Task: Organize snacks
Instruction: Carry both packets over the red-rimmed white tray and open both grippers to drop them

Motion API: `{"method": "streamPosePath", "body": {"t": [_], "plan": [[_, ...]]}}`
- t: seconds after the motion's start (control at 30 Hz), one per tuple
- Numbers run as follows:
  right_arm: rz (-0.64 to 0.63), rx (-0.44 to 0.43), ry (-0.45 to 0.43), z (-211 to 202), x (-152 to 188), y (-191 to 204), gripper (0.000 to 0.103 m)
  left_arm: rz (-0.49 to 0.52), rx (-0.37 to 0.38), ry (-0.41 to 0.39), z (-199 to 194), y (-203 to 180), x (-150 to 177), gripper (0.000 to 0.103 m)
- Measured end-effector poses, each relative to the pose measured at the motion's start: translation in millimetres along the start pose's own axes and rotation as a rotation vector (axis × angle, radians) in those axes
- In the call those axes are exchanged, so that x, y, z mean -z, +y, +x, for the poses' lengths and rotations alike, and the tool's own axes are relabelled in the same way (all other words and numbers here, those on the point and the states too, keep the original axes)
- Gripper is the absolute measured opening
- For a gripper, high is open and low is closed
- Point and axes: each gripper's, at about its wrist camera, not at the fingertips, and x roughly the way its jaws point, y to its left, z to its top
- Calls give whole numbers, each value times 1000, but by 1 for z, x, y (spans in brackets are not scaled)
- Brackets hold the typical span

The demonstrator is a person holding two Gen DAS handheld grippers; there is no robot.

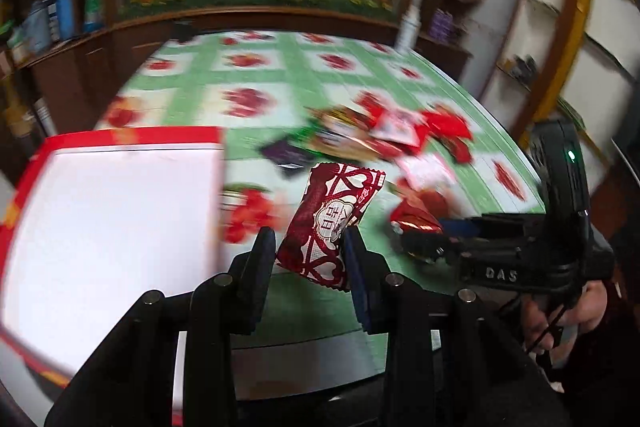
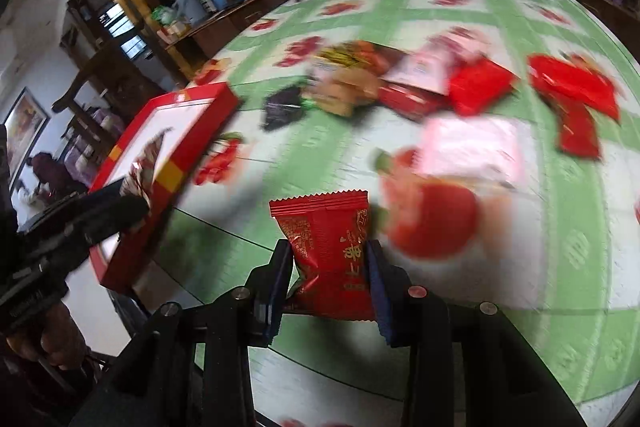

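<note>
Left gripper (image 1: 310, 247): your fingers are clenched on a dark-red patterned packet (image 1: 330, 223), lifted just beside the box (image 1: 120, 211).

Right gripper (image 2: 328, 267): fingers clenched on a bright red packet (image 2: 330, 247), held above the bench (image 2: 580, 267), a little further from the box.

Box: red rim, white floor. The part in view looks bare; no packet appears to be inside yet.

Progress, as judged: early. Two packets in hand, neither placed.

Remaining: pile (image 2: 400, 83) of mixed packets beyond the box on the bench: red, pink, brown, one dark purple.

Obstructions: your two grippers sit close together near the box's edge; take turns over it. Blur hides finer detail.
</note>
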Motion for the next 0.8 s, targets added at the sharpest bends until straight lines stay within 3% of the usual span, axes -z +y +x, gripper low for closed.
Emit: {"method": "streamPosePath", "body": {"t": [0.33, 0.57, 0.8], "plan": [[-198, -175, -102, 24, -51, 113, 38, -152, -234, -69, -34, 77, 6, 33], [-277, -243, -114, 39, -63, 168, 38, -202, -291, -55, -35, 101, 19, 33], [-283, -270, -92, 46, -61, 178, 41, -214, -352, -47, -36, 110, 25, 35]]}}
